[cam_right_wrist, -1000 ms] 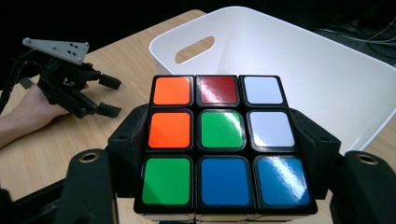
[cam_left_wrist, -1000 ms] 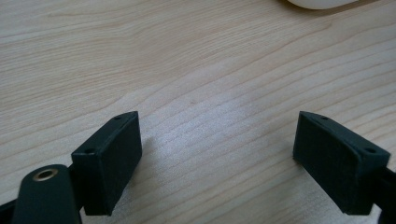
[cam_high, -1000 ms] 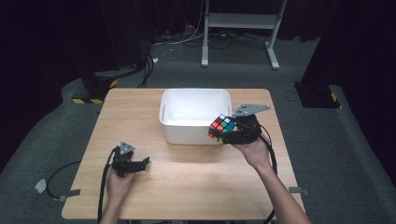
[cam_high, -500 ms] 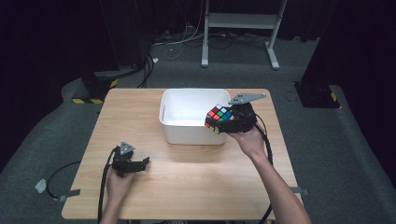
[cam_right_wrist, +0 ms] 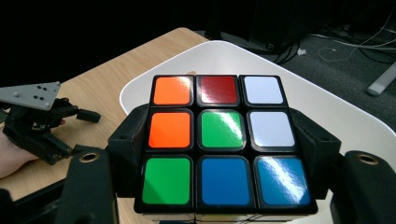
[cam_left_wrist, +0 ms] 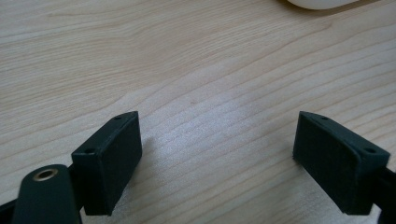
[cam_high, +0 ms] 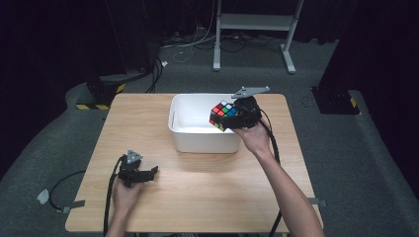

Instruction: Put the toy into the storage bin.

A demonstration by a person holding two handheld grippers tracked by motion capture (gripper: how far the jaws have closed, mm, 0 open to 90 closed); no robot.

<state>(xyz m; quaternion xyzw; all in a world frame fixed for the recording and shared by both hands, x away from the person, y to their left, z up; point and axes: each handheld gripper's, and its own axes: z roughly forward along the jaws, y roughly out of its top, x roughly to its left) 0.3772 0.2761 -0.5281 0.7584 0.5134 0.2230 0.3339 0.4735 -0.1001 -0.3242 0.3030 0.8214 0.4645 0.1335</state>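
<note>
Currently the right gripper [cam_high: 236, 116] clamps the puzzle cube [cam_high: 223, 115] by two opposite sides, above the white bin's [cam_high: 195, 140] right rim. Centre the cube over the bin, lower it close to the bottom, then release. Left gripper [cam_high: 143, 175] rests spread near the tabletop's front-left corner.

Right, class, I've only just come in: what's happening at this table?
A person holds a pair of tongs in each hand. The right tongs are shut on a colourful puzzle cube, holding it in the air above the open white bin on the wooden table. The cube is not yet in the bin. The left tongs rest near the table's front left, open with nothing between them.
</note>
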